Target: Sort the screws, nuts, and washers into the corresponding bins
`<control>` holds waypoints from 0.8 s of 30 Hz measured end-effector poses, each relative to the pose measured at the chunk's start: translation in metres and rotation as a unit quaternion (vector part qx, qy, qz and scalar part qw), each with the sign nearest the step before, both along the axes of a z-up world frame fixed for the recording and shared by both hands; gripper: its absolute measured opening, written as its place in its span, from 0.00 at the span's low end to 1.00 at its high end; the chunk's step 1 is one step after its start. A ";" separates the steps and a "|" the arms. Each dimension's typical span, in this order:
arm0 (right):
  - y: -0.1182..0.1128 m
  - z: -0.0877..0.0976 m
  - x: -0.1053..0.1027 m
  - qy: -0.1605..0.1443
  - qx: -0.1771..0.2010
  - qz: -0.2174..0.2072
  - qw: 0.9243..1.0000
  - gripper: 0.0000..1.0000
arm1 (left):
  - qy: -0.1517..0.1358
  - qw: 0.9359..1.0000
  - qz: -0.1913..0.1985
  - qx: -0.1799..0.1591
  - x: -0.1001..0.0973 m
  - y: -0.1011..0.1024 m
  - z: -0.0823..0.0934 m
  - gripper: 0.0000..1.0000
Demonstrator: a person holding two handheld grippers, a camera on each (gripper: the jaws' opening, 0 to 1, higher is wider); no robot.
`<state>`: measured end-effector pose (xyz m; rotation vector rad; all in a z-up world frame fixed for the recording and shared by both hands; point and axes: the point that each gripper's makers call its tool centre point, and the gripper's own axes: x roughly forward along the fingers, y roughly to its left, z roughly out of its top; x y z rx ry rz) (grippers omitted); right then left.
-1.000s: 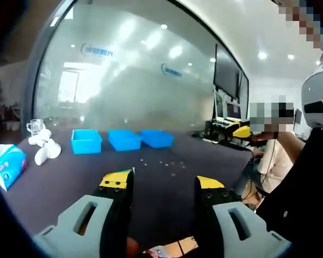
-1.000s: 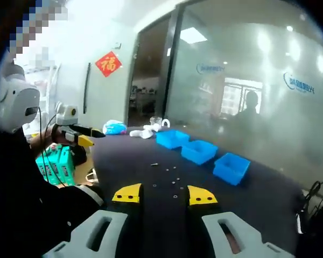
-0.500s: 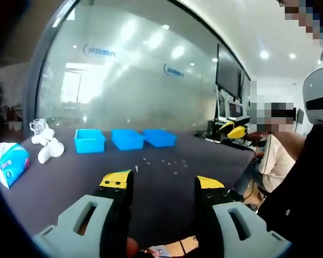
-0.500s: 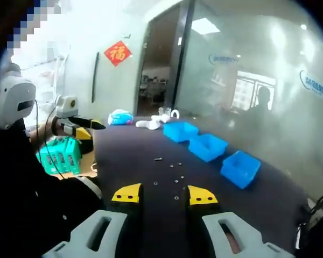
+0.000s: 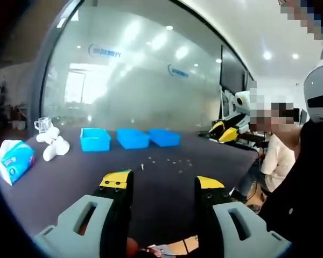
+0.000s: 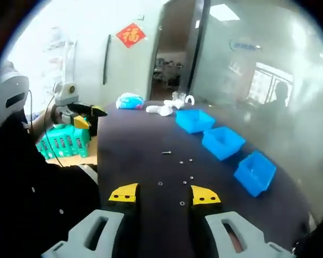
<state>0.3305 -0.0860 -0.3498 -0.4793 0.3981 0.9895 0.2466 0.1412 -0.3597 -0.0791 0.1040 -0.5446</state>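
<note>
Both the left gripper (image 5: 164, 185) and the right gripper (image 6: 164, 194) hang above the dark table (image 6: 134, 140) with jaws spread and nothing between them. The small fasteners (image 6: 178, 173) lie scattered mid-table, well apart from the three blue bins (image 6: 224, 141) lined up along the far side. The pieces are too small to tell apart, probably screws, nuts and washers mixed, so the likely failure is a wide pinch skidding a flat washer away or a piece dropped into the wrong bin.

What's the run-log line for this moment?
left gripper: open, empty | right gripper: open, empty | small parts: loose on table | three blue bins: unfilled so far
</note>
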 end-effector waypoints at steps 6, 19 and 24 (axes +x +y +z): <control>0.025 -0.006 0.012 0.015 -0.023 0.024 0.999 0.32 | 0.000 1.000 0.004 0.006 0.000 0.002 -0.001 0.44; 0.053 -0.012 0.037 0.029 -0.068 0.058 0.996 0.32 | 0.004 1.000 0.022 -0.002 0.000 0.010 0.001 0.44; 0.063 -0.018 0.042 0.039 -0.086 0.068 0.993 0.32 | 0.003 1.000 0.023 0.007 -0.001 0.009 0.000 0.44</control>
